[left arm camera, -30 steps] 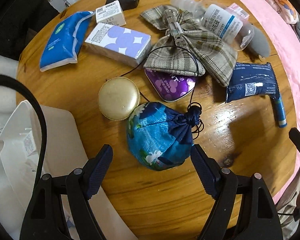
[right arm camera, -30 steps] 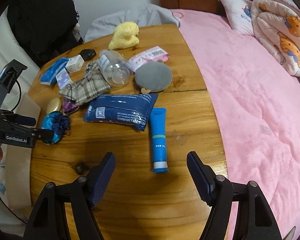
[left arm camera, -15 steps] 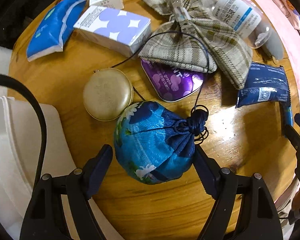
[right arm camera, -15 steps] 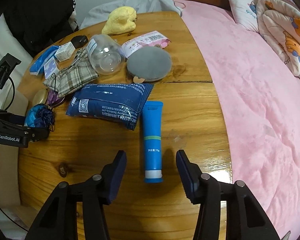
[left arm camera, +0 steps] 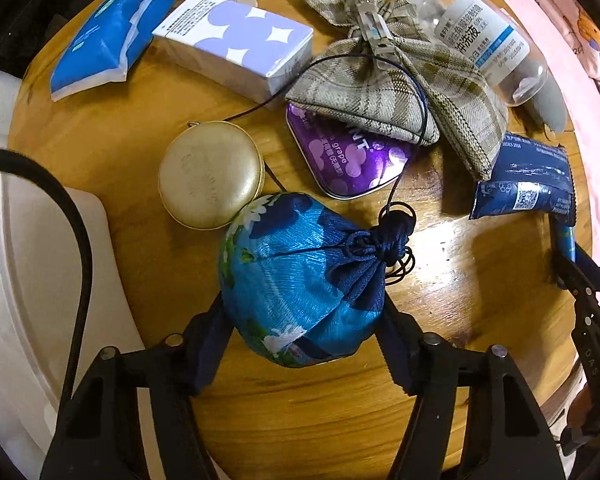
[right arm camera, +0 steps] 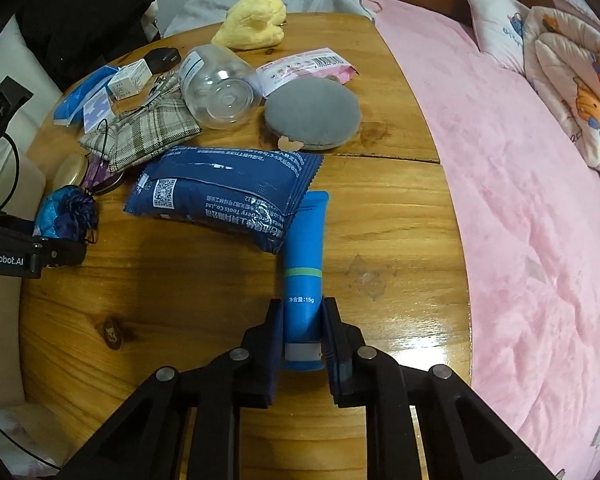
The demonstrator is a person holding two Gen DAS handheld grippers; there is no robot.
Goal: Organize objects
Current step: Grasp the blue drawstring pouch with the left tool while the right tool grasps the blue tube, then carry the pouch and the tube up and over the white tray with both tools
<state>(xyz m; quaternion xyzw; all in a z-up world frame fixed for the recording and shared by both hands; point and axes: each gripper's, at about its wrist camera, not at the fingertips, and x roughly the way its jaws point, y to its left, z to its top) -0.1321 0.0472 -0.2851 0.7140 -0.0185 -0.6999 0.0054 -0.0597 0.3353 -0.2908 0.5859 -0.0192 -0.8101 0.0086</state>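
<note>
The right tool [right arm camera: 302, 328] clamps the cap end of a blue tube [right arm camera: 304, 256] lying on the tabletop [right arm camera: 380, 220]. The left tool [left arm camera: 304, 332] grips a blue drawstring pouch [left arm camera: 300, 280] beside a gold round case [left arm camera: 210, 174].

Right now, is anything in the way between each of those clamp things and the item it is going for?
Nothing visible. The left gripper already has the blue drawstring pouch between its fingers, and the right gripper is closed on the blue tube. The tube's far end lies tucked under the dark blue packet.
</note>
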